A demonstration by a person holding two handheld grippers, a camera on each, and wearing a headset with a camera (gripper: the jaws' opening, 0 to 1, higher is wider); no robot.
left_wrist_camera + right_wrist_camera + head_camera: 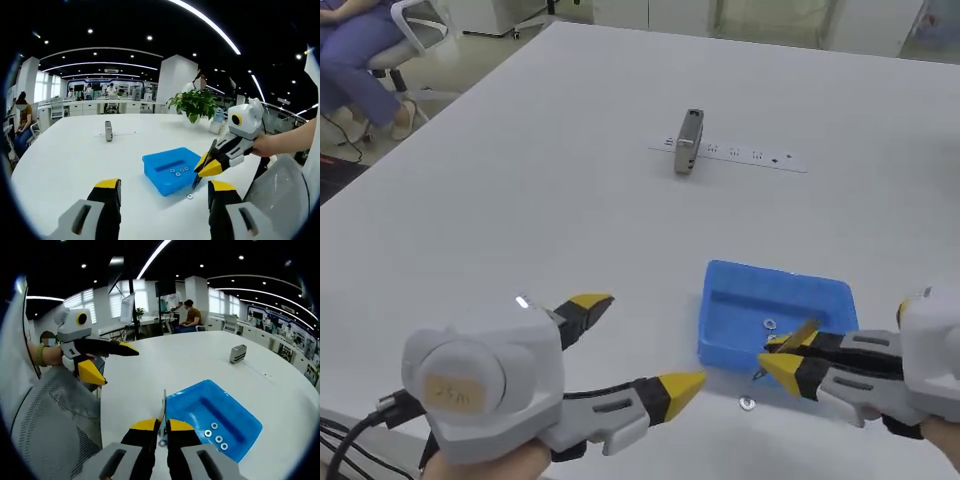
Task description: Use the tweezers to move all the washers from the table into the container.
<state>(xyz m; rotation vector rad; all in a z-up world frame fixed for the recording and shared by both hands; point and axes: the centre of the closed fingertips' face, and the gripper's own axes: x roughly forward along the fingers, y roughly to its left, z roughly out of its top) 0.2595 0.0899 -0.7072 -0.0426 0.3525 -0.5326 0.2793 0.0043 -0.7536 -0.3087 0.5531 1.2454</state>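
With the right gripper [781, 359] clamped on the tweezers [801, 334], we should straddle the loose washer [748, 403] squarely by its rim.

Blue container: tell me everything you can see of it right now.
The blue container is a shallow, open-topped rectangular tray, plastic by its look, with low walls and rounded corners. It sits flat on the white table, just ahead of the right tongs. Four washers lie clustered on its floor toward one end. The tweezers held in those tongs reach over its near edge; whether they touch it is unclear.
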